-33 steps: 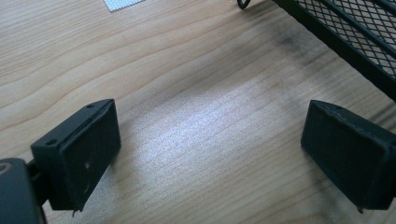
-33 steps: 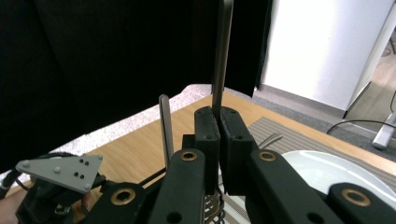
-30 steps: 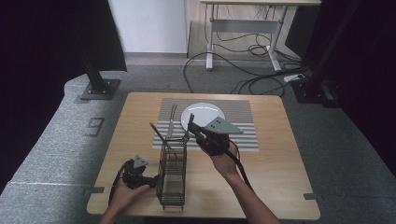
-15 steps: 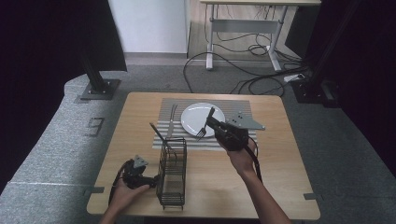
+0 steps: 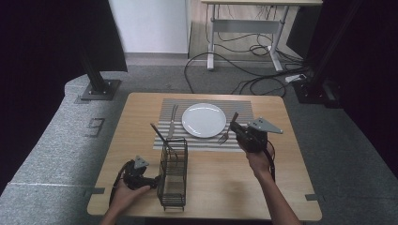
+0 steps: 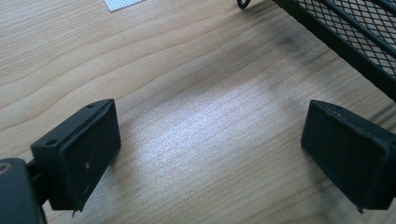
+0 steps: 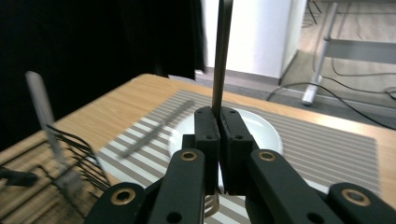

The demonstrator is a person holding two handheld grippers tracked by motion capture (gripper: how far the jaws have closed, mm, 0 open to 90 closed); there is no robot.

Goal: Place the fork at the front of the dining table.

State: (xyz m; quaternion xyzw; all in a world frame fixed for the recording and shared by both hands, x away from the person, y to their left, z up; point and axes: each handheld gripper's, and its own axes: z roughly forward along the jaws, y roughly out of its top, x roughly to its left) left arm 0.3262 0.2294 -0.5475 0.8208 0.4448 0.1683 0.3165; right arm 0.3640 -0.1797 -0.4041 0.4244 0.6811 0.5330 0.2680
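Note:
My right gripper [image 5: 238,131] is shut on a metal fork [image 5: 228,127] and holds it just right of the white plate [image 5: 204,120], over the striped placemat [image 5: 244,110]. The fork is tilted, tines low toward the mat, handle up. In the right gripper view the fork handle [image 7: 222,51] rises from between the closed jaws of my right gripper [image 7: 217,116], and the tines [image 7: 212,205] show below them. My left gripper [image 5: 151,182] rests on the table beside the black wire basket [image 5: 172,173]. In the left gripper view my left gripper [image 6: 210,144] stands open over bare wood.
A knife [image 5: 172,122] lies on the placemat left of the plate. A dark-handled utensil [image 5: 159,133] leans out of the basket. The basket's mesh [image 6: 355,28] is close to the left gripper's far jaw. Wooden table [image 5: 225,178] with bare room at front right.
My right gripper carried the fork from above the basket to the right, across the plate, and lower to the plate's right side. The left gripper stayed put.

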